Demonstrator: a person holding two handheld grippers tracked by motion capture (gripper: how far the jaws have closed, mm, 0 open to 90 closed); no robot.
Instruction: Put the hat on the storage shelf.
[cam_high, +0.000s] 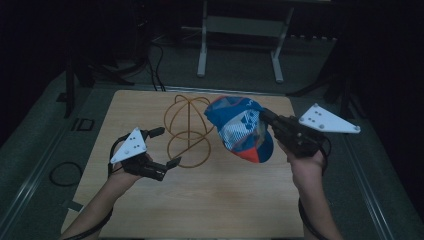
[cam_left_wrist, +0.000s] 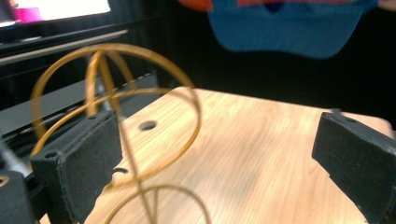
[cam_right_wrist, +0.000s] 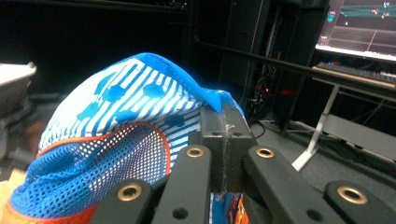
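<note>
Two tongs work the desk (cam_high: 210, 200): left tongs (cam_high: 167, 147) gape wide, empty, beside the wire hat stand (cam_high: 187, 127); right tongs (cam_high: 265, 116) pinch the blue cap (cam_high: 237, 127) aloft. Ideally the cap centres over the stand's dome before lowering.

The high view looks forward and down over the whole worktop (cam_high: 200, 200) from its near edge. The left gripper view sits low and close, facing across the worktop through the wire frame (cam_left_wrist: 116, 107) toward the cap (cam_left_wrist: 285, 28). The right gripper view presses near the cap, facing outward. All three share the cap.
</note>
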